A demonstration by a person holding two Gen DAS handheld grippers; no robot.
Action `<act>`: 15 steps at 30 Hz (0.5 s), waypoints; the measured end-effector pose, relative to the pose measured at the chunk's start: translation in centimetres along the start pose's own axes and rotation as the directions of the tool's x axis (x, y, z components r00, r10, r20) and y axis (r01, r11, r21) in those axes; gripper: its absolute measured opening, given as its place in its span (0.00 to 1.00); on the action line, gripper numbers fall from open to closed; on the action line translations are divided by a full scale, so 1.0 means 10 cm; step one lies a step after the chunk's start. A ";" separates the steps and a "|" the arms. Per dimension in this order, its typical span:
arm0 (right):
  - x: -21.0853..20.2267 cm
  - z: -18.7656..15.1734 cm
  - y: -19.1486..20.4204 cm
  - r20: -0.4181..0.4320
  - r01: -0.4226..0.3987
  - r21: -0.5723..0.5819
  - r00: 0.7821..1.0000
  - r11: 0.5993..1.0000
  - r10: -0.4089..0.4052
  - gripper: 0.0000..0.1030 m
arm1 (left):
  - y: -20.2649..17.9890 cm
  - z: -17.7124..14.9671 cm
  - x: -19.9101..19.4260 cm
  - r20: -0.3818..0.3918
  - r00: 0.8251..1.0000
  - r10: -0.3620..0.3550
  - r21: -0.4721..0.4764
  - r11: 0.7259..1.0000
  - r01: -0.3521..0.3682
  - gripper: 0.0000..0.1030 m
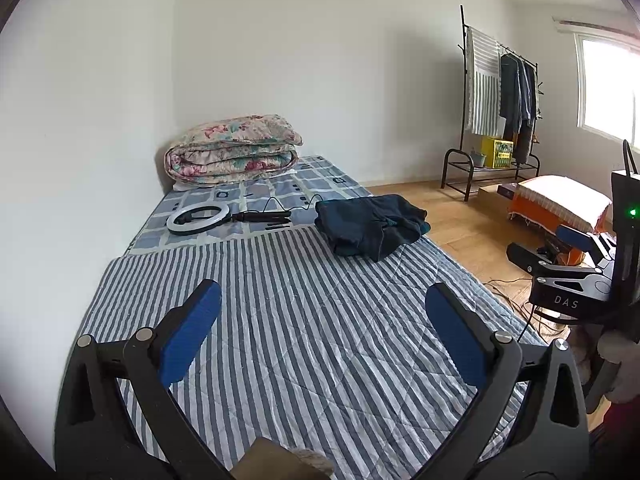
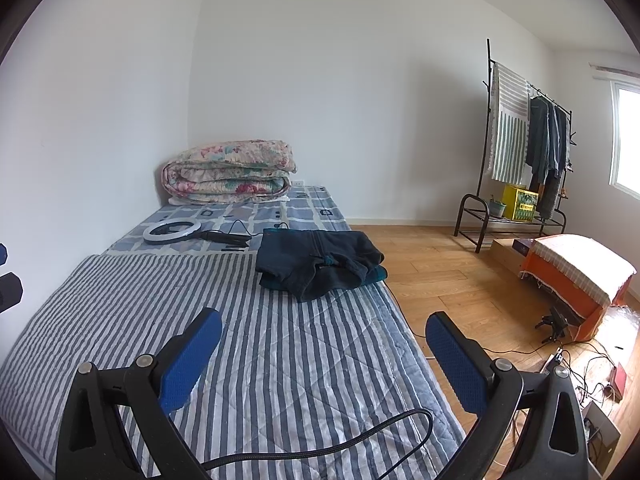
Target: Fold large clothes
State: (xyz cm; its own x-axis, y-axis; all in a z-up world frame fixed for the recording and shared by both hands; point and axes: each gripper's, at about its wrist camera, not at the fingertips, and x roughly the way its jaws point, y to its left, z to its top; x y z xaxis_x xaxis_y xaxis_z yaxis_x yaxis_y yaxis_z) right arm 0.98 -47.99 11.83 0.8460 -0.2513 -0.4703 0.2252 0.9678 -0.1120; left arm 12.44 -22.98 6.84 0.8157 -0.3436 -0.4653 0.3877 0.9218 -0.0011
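A dark navy garment (image 1: 372,224) (image 2: 320,264) lies loosely folded in a heap at the far right of the bed, on the far edge of the grey-and-white striped blanket (image 1: 304,320) (image 2: 248,340). My left gripper (image 1: 322,296) hovers open over the striped blanket, well short of the garment, its blue pads (image 1: 192,332) wide apart and empty. My right gripper (image 2: 323,320) is also open and empty, above the bed's right edge. In the left wrist view the right gripper (image 1: 534,240) shows from the side, off the bed's right.
A folded floral quilt (image 1: 234,148) sits at the head of the bed against the wall. A ring light (image 1: 198,218) with its cable lies in front of it. A clothes rack (image 2: 520,152), an orange covered stool (image 2: 576,280) and floor cables (image 2: 592,364) stand to the right.
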 end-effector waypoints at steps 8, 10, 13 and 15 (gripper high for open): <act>0.01 -0.01 0.00 -0.002 0.001 -0.002 1.000 1.000 -0.001 1.00 | -0.01 0.03 -0.05 0.005 1.000 0.006 -0.004 1.000 -0.006 1.00; 0.01 -0.01 0.00 -0.001 0.001 -0.004 1.000 1.000 -0.001 1.00 | -0.01 0.03 -0.05 0.003 1.000 0.004 -0.003 1.000 -0.004 1.00; 0.02 -0.01 0.00 -0.001 0.000 -0.004 1.000 1.000 0.000 1.00 | -0.01 0.04 -0.06 0.004 1.000 0.005 -0.003 1.000 -0.005 1.00; 0.01 -0.01 0.00 -0.001 0.001 -0.006 1.000 1.000 -0.001 1.00 | -0.01 0.04 -0.06 0.004 1.000 0.005 -0.002 1.000 -0.005 1.00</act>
State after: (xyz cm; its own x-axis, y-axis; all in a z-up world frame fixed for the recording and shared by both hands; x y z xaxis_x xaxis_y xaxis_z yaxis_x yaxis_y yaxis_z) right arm 1.04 -48.05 11.66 0.8453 -0.2523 -0.4710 0.2233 0.9676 -0.1175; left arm 12.11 -22.91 7.41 0.8192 -0.3398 -0.4620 0.3828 0.9238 -0.0006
